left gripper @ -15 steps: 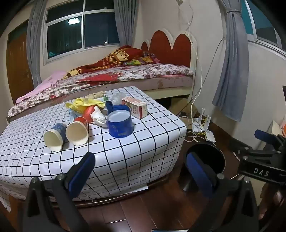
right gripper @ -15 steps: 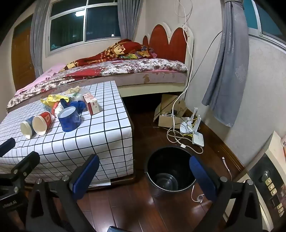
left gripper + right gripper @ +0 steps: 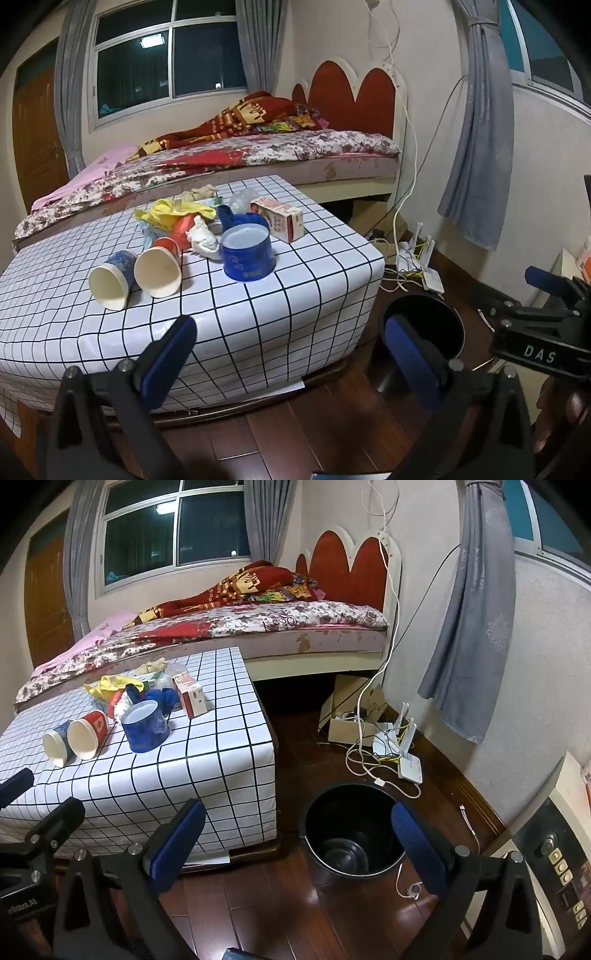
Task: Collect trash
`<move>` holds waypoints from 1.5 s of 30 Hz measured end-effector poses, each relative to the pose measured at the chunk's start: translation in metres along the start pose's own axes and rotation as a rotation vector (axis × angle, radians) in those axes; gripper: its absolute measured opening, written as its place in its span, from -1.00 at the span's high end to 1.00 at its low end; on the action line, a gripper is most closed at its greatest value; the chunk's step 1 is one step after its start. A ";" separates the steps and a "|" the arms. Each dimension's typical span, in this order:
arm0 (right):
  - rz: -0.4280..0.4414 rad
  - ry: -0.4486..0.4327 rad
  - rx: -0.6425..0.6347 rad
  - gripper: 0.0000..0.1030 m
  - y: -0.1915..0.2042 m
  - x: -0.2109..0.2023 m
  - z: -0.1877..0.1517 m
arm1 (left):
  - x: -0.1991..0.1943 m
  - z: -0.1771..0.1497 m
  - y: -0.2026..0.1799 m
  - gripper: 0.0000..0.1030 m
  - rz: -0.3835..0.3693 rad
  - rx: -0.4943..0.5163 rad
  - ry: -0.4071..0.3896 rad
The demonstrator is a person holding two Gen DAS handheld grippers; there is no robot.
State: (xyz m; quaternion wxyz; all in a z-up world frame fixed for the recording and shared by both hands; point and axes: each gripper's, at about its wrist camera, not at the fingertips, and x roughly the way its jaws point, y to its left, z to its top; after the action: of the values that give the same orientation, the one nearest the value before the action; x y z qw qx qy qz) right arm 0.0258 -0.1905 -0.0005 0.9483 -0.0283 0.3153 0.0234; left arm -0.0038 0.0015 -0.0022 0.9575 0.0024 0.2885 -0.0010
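Note:
Trash lies on a low table with a white grid cloth (image 3: 258, 317): a blue paper cup (image 3: 110, 277) and a red paper cup (image 3: 159, 267) on their sides, a blue round tub (image 3: 248, 254), a crumpled white tissue (image 3: 202, 240), a yellow wrapper (image 3: 173, 214) and a small carton (image 3: 279, 221). A black bin (image 3: 354, 834) stands on the floor right of the table. My left gripper (image 3: 288, 358) is open and empty, short of the table's near edge. My right gripper (image 3: 295, 842) is open and empty, near the bin's rim.
A bed (image 3: 258, 155) stands behind the table. Cables, a white router (image 3: 410, 764) and a cardboard box (image 3: 347, 716) lie on the wood floor by the right wall. A grey curtain (image 3: 476, 620) hangs there. A safe (image 3: 554, 856) is at far right.
Both views have shifted only slightly. Both grippers stay open and empty, and nothing on the table has moved.

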 end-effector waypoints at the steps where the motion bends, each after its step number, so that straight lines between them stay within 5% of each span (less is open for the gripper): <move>1: -0.001 -0.001 -0.001 -0.98 0.000 0.000 0.000 | 0.000 0.000 0.000 -0.99 -0.002 -0.001 0.000; 45: 0.001 0.004 0.000 -0.98 0.000 0.002 -0.001 | 0.004 0.001 -0.001 -0.99 -0.004 0.000 0.006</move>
State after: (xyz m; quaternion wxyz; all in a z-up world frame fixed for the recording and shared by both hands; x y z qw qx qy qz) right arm 0.0264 -0.1906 -0.0024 0.9477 -0.0280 0.3171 0.0239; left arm -0.0004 0.0010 -0.0034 0.9566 0.0017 0.2913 -0.0027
